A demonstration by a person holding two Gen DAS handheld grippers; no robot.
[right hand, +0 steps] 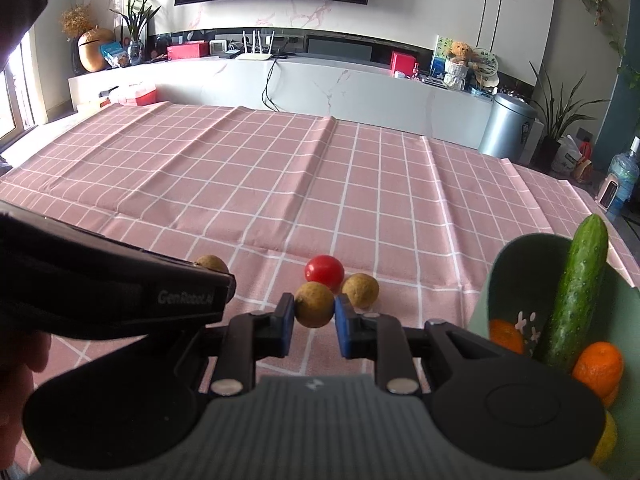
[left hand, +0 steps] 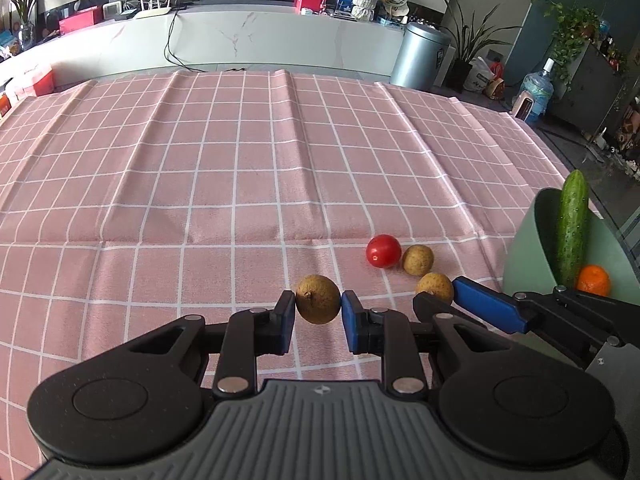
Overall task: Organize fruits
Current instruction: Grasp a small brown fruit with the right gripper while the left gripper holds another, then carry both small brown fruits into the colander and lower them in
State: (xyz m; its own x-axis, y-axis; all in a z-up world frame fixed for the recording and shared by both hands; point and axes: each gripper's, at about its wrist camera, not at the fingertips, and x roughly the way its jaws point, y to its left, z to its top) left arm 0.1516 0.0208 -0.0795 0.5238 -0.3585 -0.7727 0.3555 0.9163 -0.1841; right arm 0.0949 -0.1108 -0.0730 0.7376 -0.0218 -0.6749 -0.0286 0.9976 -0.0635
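We hold one small brown fruit (left hand: 318,305) in our left gripper (left hand: 318,312), with a blue pad pressed on each side of it. Our right gripper (right hand: 315,314) is squeezing another brown fruit (right hand: 315,305) the same way. Both fruits look lifted a little off the pink checked cloth (left hand: 200,184), but we cannot be sure. Two things are still lying on the cloth just past our grippers: a little red tomato (left hand: 383,251) and a third brown fruit (left hand: 417,260), close together. On our right stands a green bowl (left hand: 528,248) with a long cucumber (left hand: 573,224) leaning in it and an orange (left hand: 593,279) beside the cucumber. We think the brown fruits are very light, and round, so they could roll or pop out if we squeeze off to one side. Their skin looks thin and dry, so a hard squeeze might crack it. The best place to hold them is right across the fat middle, and that is where our pads sit. The tomato looks smooth, shiny and soft, so we would pinch it gently across its middle too.
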